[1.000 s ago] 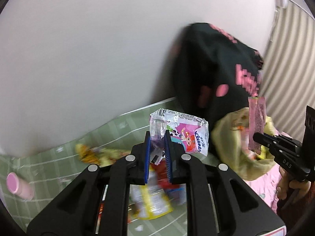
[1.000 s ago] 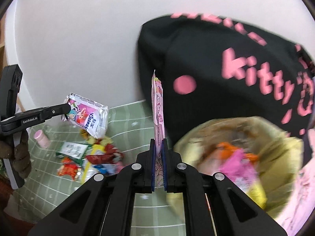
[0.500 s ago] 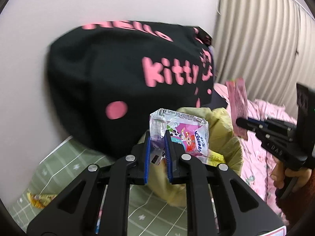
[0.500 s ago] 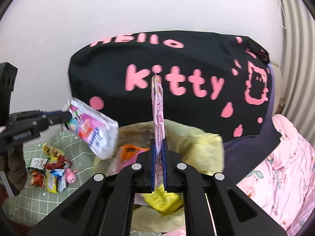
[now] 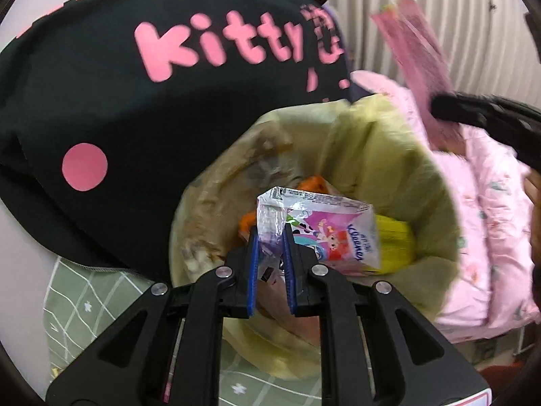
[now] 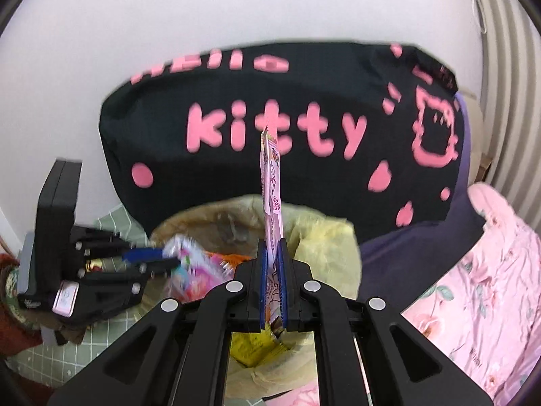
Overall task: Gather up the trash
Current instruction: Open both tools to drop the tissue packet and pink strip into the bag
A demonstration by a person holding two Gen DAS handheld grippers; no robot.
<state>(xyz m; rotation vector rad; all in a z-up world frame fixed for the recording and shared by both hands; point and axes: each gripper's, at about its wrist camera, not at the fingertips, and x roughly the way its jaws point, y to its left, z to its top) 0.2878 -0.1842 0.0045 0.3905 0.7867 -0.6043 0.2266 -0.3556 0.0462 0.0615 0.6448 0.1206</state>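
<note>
While over crinkly yellow bag (image 5: 378,142), left hand-held gripper (image 5: 270,237) pinches glossy packet (image 5: 324,230) (right (image 6: 273,247) clamps flat pink wrapper (image 6: 270,182)).

We angle our left gripper (image 5: 270,237) and right gripper (image 6: 273,253) downward side by side, both clamped.

Black tool (image 5: 270,237) — blue pads (image 5: 253,270), silver screws.
</note>
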